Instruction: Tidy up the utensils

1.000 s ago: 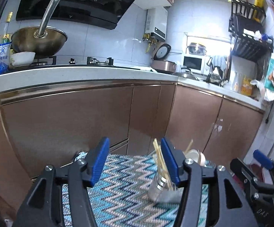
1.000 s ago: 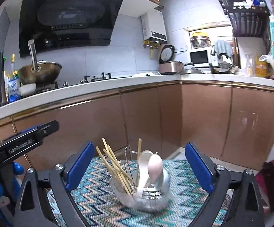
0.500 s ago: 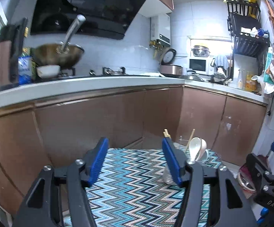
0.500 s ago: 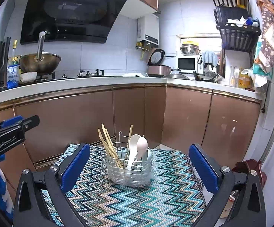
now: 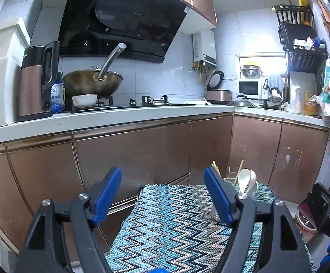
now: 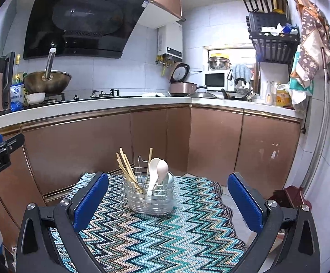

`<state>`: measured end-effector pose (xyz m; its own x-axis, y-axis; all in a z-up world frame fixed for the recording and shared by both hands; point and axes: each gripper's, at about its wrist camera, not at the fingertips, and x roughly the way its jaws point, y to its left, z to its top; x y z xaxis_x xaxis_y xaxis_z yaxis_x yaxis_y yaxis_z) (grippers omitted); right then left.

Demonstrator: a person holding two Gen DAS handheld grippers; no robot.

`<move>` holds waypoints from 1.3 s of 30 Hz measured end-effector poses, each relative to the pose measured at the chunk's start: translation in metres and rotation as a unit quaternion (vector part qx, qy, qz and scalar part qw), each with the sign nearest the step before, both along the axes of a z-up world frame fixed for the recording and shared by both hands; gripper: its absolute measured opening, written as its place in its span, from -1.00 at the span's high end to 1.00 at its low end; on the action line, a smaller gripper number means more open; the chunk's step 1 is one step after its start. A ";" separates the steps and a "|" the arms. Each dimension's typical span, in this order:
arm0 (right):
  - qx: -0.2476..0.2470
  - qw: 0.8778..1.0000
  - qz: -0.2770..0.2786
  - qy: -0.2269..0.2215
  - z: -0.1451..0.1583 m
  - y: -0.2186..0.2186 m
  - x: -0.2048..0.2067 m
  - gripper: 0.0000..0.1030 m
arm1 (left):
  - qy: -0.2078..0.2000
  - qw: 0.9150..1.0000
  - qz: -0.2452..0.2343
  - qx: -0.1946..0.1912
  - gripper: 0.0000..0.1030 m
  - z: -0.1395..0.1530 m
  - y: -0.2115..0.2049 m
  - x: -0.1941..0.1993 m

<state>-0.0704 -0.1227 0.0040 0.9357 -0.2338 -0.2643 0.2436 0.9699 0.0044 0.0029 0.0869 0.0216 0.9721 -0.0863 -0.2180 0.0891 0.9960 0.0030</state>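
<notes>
Both the left claw (image 5: pixel 162 193) and right claw (image 6: pixel 168 199) hang spread and empty above the zigzag-woven blue worktop (image 6: pixel 156 238). Beyond, mid-cloth, the clear wire-mesh utensil basket (image 6: pixel 150 196) holds wooden chopsticks (image 6: pixel 128 173) and pale ceramic spoons (image 6: pixel 157 170) upright, apparently sorted. Its inner dividers are unclear; the left view half-hides it.

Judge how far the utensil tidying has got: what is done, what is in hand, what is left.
Done: the chopsticks and spoons stand upright in the wire basket on the zigzag mat. In hand: nothing; the left hand-held gripper and right hand-held gripper are both open and empty, short of the basket. Left: no loose utensils show on the mat, so the job looks about finished.
</notes>
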 end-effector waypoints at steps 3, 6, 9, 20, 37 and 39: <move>0.000 1.000 -0.006 -0.002 0.000 -0.002 -0.006 -0.99 | -0.006 1.000 0.000 0.002 -0.44 0.000 0.001 -0.005; -0.001 1.000 -0.013 -0.005 0.000 -0.005 -0.010 -0.99 | -0.008 1.000 -0.002 -0.003 -0.44 -0.001 0.003 -0.009; -0.001 1.000 -0.023 -0.007 -0.001 -0.010 -0.015 -0.99 | -0.012 1.000 0.004 0.002 -0.44 -0.002 0.001 -0.012; 0.000 0.998 -0.054 -0.016 -0.002 -0.029 -0.021 -0.99 | 0.000 1.000 0.004 0.014 -0.44 -0.008 -0.010 -0.006; 0.001 0.999 -0.053 0.011 -0.019 -0.034 -0.004 -1.00 | 0.004 1.000 0.002 0.022 -0.44 -0.020 -0.015 0.002; 0.001 0.999 -0.051 0.014 -0.021 -0.033 -0.002 -1.00 | 0.002 1.000 0.003 0.024 -0.44 -0.021 -0.016 0.002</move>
<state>-0.0723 -0.1560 -0.0166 0.8994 -0.3273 -0.2897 0.3413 0.9399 -0.0022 0.0050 0.0708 0.0002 0.9716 -0.0706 -0.2257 0.0840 0.9952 0.0505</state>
